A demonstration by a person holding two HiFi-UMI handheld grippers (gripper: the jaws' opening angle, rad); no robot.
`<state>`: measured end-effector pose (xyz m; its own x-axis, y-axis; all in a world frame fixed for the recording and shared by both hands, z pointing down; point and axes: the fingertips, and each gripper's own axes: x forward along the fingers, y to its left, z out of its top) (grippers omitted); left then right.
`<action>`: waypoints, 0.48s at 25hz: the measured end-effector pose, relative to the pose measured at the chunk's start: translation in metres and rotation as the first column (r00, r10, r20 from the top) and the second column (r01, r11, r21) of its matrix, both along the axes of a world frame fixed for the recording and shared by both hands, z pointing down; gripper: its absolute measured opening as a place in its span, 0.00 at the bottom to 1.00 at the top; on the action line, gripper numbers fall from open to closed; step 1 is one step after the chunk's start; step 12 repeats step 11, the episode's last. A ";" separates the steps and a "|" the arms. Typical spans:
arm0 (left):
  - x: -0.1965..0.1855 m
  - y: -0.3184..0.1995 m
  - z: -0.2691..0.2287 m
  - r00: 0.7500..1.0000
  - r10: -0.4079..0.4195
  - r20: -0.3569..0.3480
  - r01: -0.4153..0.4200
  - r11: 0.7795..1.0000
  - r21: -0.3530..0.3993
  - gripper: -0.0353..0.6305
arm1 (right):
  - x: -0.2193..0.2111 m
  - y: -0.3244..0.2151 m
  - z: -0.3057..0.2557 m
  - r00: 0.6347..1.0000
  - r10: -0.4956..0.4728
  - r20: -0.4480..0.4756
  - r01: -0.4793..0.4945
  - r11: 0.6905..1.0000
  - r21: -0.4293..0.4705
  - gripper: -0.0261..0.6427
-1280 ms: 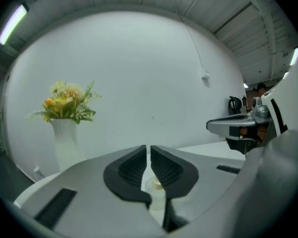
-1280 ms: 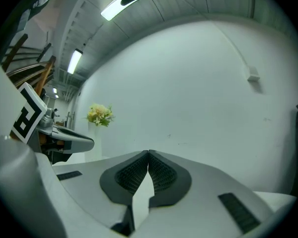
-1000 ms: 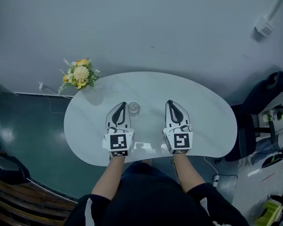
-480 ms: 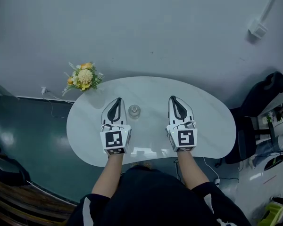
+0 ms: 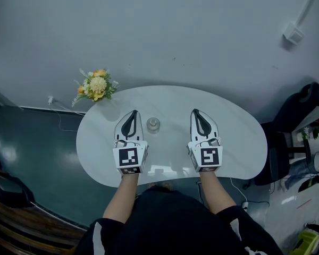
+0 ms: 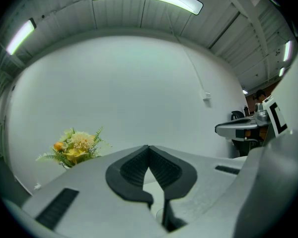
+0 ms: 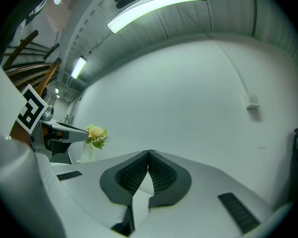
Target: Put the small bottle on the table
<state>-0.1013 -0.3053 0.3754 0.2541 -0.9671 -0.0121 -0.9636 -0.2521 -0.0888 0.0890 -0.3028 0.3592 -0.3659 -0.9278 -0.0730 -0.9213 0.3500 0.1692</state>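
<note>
A small clear bottle [image 5: 152, 124] stands upright on the white oval table [image 5: 234, 137], just right of my left gripper's tip. My left gripper [image 5: 132, 113] hovers over the table's left half, jaws shut with nothing between them. My right gripper [image 5: 196, 112] is level with it over the right half, also shut and empty. In the left gripper view the jaws [image 6: 149, 148] meet at the tip, and the bottle is out of sight there. The right gripper view shows its jaws [image 7: 148, 153] closed tip to tip, and the left gripper [image 7: 64, 129] at the left.
A vase of yellow and orange flowers [image 5: 95, 85] stands at the table's far left edge, also seen as flowers [image 6: 74, 147] and flowers [image 7: 96, 135]. A black office chair [image 5: 297, 116] sits right of the table. A wooden bench [image 5: 21, 227] is at lower left.
Both grippers have shifted slightly forward over the table from a second ago and then held still. The bottle has stayed where it stands.
</note>
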 end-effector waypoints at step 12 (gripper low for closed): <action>0.004 0.002 0.010 1.000 0.017 0.016 -0.016 1.000 -0.013 0.06 | -0.001 0.002 0.012 1.000 0.001 -0.025 -0.002 0.999 -0.033 0.07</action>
